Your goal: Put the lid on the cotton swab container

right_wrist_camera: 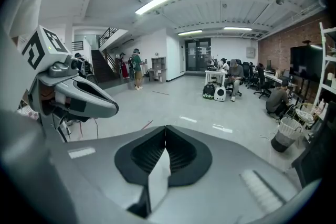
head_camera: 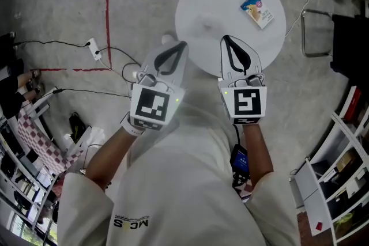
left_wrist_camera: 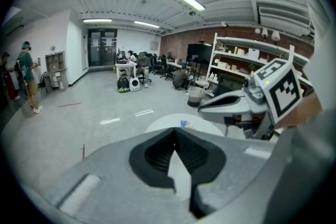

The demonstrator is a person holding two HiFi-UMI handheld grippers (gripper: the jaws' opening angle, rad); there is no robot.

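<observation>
A small flat pack (head_camera: 258,10) with blue and yellow print lies on the far right part of a round white table (head_camera: 213,20). It also shows just past the jaw tips in the left gripper view, as the pack (left_wrist_camera: 186,124). No separate lid is visible. My left gripper (head_camera: 183,44) is held over the table's near left edge, jaws shut and empty. My right gripper (head_camera: 225,39) is beside it over the near edge, also shut on nothing. In their own views the left gripper (left_wrist_camera: 175,131) and the right gripper (right_wrist_camera: 166,128) point out level into the room.
A power strip and cables (head_camera: 95,50) lie on the floor to the left, next to a red floor line (head_camera: 108,8). A metal chair frame (head_camera: 316,31) stands right of the table. Shelves (head_camera: 340,181) are at the lower right. People sit at distant desks (right_wrist_camera: 231,73).
</observation>
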